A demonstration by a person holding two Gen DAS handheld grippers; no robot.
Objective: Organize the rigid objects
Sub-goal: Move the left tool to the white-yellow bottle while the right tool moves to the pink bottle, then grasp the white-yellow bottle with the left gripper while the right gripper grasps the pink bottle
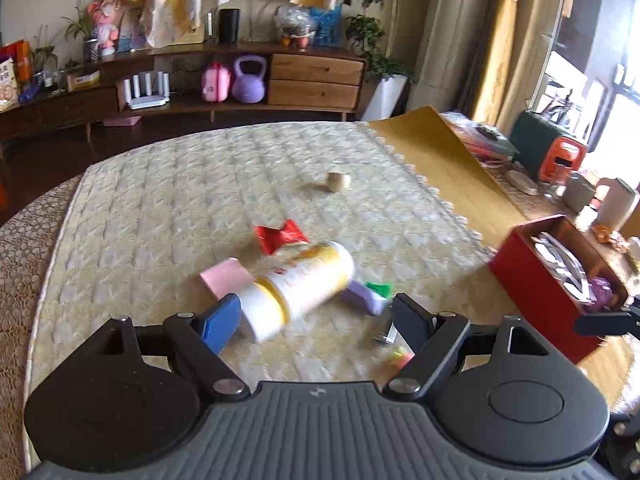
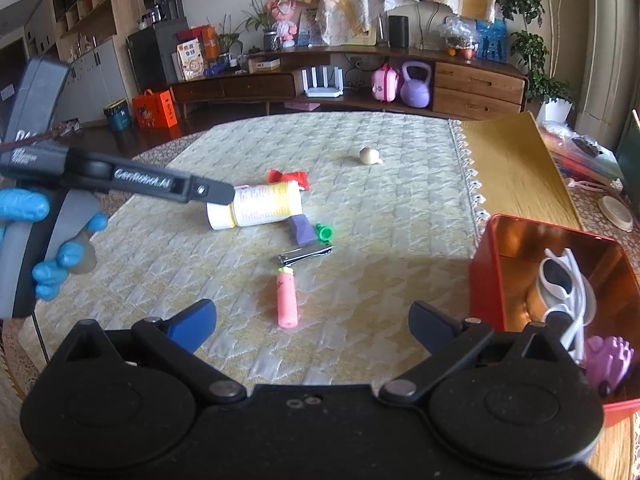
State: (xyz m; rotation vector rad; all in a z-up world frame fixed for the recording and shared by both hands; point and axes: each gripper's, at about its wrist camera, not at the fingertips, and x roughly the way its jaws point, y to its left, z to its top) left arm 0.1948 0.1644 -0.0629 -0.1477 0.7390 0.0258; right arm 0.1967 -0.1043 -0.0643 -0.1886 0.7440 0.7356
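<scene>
A white and yellow bottle lies on its side on the quilted cloth, just ahead of my open left gripper, whose jaws stand wide apart around its white cap end. The bottle also shows in the right wrist view, with the left gripper over its cap. My right gripper is open and empty, above a pink tube. A nail clipper, a purple block, a green piece, a red wrapper and a beige lump lie around.
A red tin box stands at the right, holding white sunglasses and a purple toy. A pink pad lies beside the bottle. A folded yellow mat covers the far right. A TV cabinet stands beyond the table.
</scene>
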